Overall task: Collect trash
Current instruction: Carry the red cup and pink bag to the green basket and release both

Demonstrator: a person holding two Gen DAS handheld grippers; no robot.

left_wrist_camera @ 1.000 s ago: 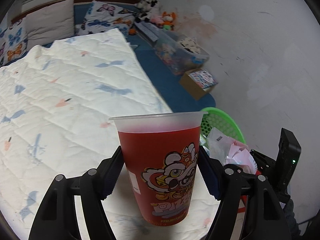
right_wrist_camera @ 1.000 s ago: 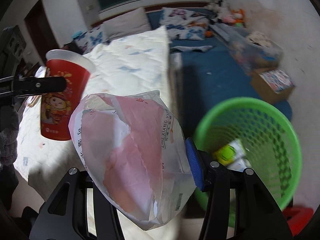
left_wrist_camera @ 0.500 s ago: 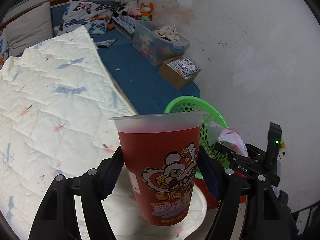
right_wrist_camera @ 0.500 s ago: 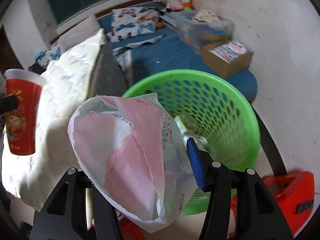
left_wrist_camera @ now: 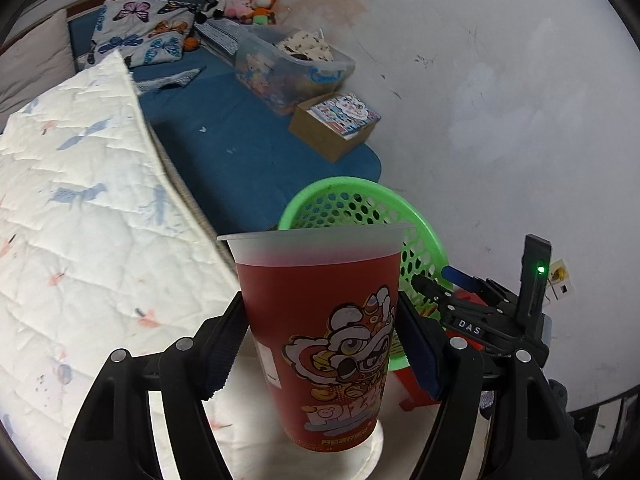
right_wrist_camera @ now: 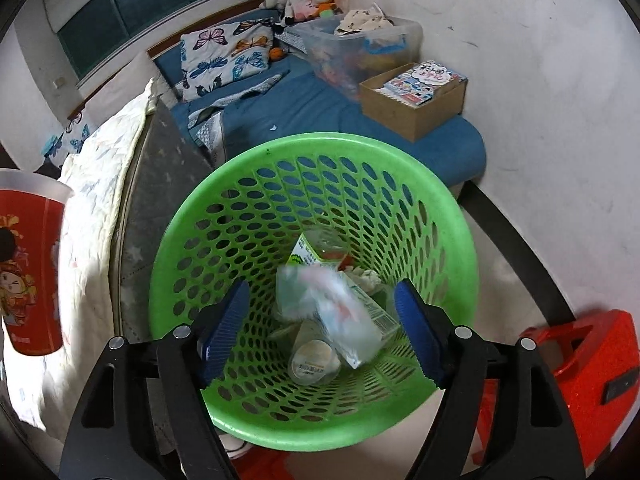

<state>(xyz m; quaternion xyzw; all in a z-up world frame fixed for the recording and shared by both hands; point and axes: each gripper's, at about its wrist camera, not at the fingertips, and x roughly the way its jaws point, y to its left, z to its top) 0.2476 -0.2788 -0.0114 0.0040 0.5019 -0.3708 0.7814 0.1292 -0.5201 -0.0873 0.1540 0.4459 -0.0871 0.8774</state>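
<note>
Two grippers: right gripper (right_wrist_camera: 320, 328) is opening over the basket (right_wrist_camera: 460, 248), dropping the wrapper (right_wrist_camera: 332, 304) clear; bring the left gripper (left_wrist_camera: 320, 344), clamping the cup (left_wrist_camera: 324, 320), above the rim before letting go.

Above a green perforated basket (right_wrist_camera: 256, 184), the right gripper (right_wrist_camera: 320, 320) spreads its blue-padded jaws, nothing pressed between them, as a blurred paper bag (right_wrist_camera: 332, 300) sits among litter inside. A red cup (right_wrist_camera: 28, 272) shows at nine o'clock.
</note>
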